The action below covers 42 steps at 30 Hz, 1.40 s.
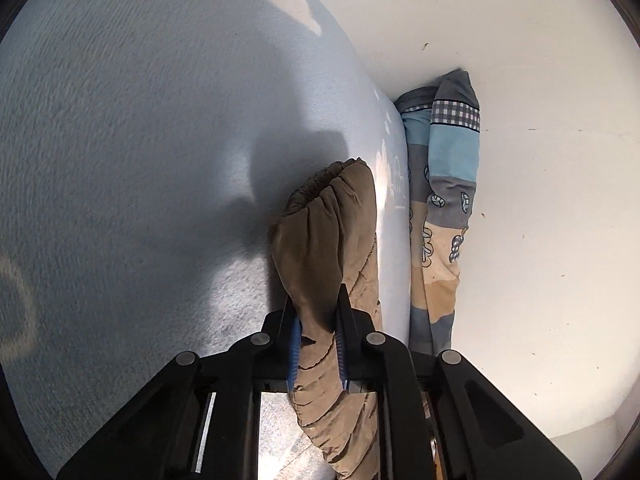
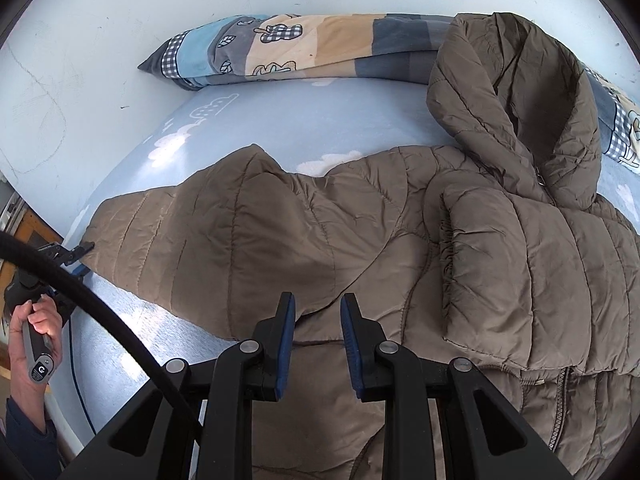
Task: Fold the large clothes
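A large brown quilted puffer jacket (image 2: pixel 360 232) with a hood (image 2: pixel 516 112) lies spread on a light blue bed sheet (image 2: pixel 288 128). One sleeve is folded across its chest. My right gripper (image 2: pixel 318 304) is open just above the jacket's lower front, holding nothing. My left gripper (image 1: pixel 316 304) is shut on the jacket's sleeve cuff (image 1: pixel 320 216), with fabric bunched between the blue pads. It also shows in the right wrist view (image 2: pixel 82 249) at the jacket's far left end, held by a hand (image 2: pixel 34 320).
A rolled patterned blanket (image 2: pixel 304 52) in blue, grey and beige lies along the white wall (image 2: pixel 100 20) at the bed's far side; it also shows in the left wrist view (image 1: pixel 444 200). A black cable (image 2: pixel 104 312) crosses the lower left.
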Each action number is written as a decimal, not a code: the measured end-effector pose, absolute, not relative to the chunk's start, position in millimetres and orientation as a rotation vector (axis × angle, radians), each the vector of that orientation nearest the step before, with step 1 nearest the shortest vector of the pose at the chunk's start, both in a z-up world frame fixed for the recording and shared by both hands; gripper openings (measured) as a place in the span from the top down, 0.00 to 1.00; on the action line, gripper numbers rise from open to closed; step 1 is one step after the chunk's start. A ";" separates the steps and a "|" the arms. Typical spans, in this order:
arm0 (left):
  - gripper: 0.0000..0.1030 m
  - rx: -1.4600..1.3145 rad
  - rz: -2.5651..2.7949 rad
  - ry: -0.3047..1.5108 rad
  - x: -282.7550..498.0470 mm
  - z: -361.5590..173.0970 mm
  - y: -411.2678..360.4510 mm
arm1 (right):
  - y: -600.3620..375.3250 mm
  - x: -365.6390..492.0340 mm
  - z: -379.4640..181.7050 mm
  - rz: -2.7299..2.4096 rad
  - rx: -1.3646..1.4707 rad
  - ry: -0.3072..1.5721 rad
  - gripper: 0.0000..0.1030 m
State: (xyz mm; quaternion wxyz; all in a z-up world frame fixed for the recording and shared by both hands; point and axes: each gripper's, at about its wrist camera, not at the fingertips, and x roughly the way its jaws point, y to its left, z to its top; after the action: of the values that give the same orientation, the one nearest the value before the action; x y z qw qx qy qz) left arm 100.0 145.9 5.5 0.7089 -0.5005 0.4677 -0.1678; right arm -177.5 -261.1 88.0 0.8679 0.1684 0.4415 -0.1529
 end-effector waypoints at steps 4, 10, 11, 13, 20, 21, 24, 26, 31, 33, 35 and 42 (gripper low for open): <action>0.87 -1.038 -0.409 0.962 98.6 36.4 137.6 | -262.3 -169.0 87.2 -0.331 0.343 0.929 0.75; 0.87 -0.972 -0.469 0.846 93.5 77.3 129.7 | -260.7 -143.3 81.5 -0.339 0.306 0.926 0.75; 0.87 -0.977 -0.483 0.825 92.4 83.2 128.9 | -259.8 -136.8 76.3 -0.345 0.295 0.947 0.75; 0.87 -0.973 -0.509 0.789 90.4 95.0 126.2 | -257.6 -125.7 62.9 -0.332 0.300 0.992 0.75; 0.87 -0.891 -0.606 0.719 82.2 126.6 98.4 | -243.9 -102.7 32.3 -0.346 0.187 1.104 0.75; 0.87 -0.877 -0.622 0.708 79.7 131.9 93.2 | -244.7 -102.8 33.4 -0.339 0.187 1.111 0.75; 0.87 -0.847 -0.668 0.681 72.6 146.9 79.3 | -252.0 -113.4 51.3 -0.287 0.259 1.067 0.75; 0.87 -0.813 -0.702 0.661 64.4 158.1 71.1 | -260.8 -127.1 64.5 -0.268 0.333 1.023 0.75; 0.87 -0.766 -0.784 0.628 41.8 182.3 44.7 | -276.0 -157.9 93.2 -0.272 0.401 0.956 0.74; 0.87 -0.737 -0.810 0.622 32.3 191.8 30.4 | -278.9 -167.5 105.2 -0.277 0.397 0.940 0.74; 0.87 -0.716 -0.841 0.616 21.3 200.4 14.9 | -283.4 -180.6 118.8 -0.287 0.399 0.922 0.74; 0.87 -0.648 -0.983 0.605 -31.6 228.6 -45.5 | -315.7 -255.8 164.8 -0.360 0.445 0.824 0.74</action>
State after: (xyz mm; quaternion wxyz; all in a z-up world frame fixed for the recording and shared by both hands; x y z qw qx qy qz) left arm -31.6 -45.5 228.6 0.7890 -0.3009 0.2808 -0.4563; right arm -255.8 -315.7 164.8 0.8768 0.2133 0.3949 -0.1727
